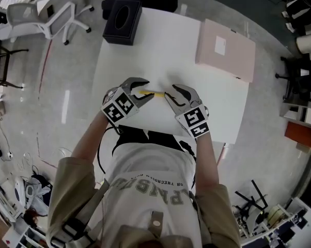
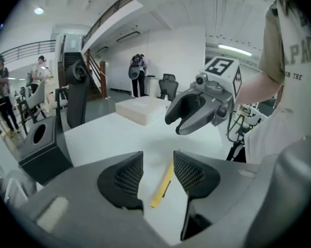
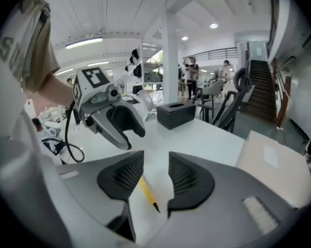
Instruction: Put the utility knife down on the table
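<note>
A yellow utility knife [image 1: 152, 93] lies flat on the white table [image 1: 207, 118], touched by neither gripper. My left gripper [image 1: 149, 90] hovers over its left end, jaws open and empty. From the right, my right gripper [image 1: 169, 91] faces it, also open with nothing between its pads. In the left gripper view the knife [image 2: 162, 186] shows on the tabletop below the gap of the left gripper [image 2: 158, 172], with the right gripper [image 2: 177, 126] opposite. In the right gripper view the knife [image 3: 145, 192] lies under the right gripper [image 3: 155, 172], and the left gripper [image 3: 133, 139] hangs beyond.
A black tissue box [image 1: 123, 20] stands at the table's far left corner. A flat pale pink box [image 1: 225, 48] lies at the far right. An office chair [image 1: 47, 14] is on the floor to the left. The person's body is at the near table edge.
</note>
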`<action>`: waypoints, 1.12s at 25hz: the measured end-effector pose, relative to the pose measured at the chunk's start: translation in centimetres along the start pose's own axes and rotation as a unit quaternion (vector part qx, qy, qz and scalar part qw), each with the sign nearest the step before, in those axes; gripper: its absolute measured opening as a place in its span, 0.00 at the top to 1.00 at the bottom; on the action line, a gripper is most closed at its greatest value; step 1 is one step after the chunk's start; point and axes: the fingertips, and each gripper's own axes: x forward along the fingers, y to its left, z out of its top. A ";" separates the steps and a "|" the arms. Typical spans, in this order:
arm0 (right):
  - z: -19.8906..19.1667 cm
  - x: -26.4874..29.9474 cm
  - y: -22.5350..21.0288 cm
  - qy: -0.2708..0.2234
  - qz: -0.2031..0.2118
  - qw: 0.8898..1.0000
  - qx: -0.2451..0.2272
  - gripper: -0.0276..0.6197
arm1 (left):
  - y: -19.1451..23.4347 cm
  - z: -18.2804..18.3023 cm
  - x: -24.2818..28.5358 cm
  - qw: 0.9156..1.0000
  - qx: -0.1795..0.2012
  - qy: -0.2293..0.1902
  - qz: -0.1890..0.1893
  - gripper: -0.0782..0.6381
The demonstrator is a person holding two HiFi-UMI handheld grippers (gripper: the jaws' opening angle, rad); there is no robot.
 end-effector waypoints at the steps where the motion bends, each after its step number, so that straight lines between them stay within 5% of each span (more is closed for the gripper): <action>1: 0.8 -0.6 -0.5 -0.020 -0.021 1.000 0.010 0.73 | 0.4 1.0 -0.8 1.000 -0.007 -0.020 0.018 0.62; 5: 3.7 -3.2 -2.1 -0.096 -0.104 0.989 0.039 0.72 | 2.7 4.4 -4.1 0.988 -0.030 -0.101 0.116 0.62; 9: 5.5 -5.8 -2.8 -0.149 -0.173 0.971 0.076 0.68 | 3.9 6.1 -7.1 0.972 -0.055 -0.149 0.174 0.62; 18: 7.2 -10.7 -4.1 -0.216 -0.279 0.925 0.142 0.70 | 5.6 7.5 -14.2 0.912 -0.108 -0.230 0.323 0.64; 28: 9.6 -14.1 -3.5 -0.217 -0.382 0.894 0.089 0.80 | 4.8 9.7 -18.4 0.877 -0.081 -0.289 0.376 0.73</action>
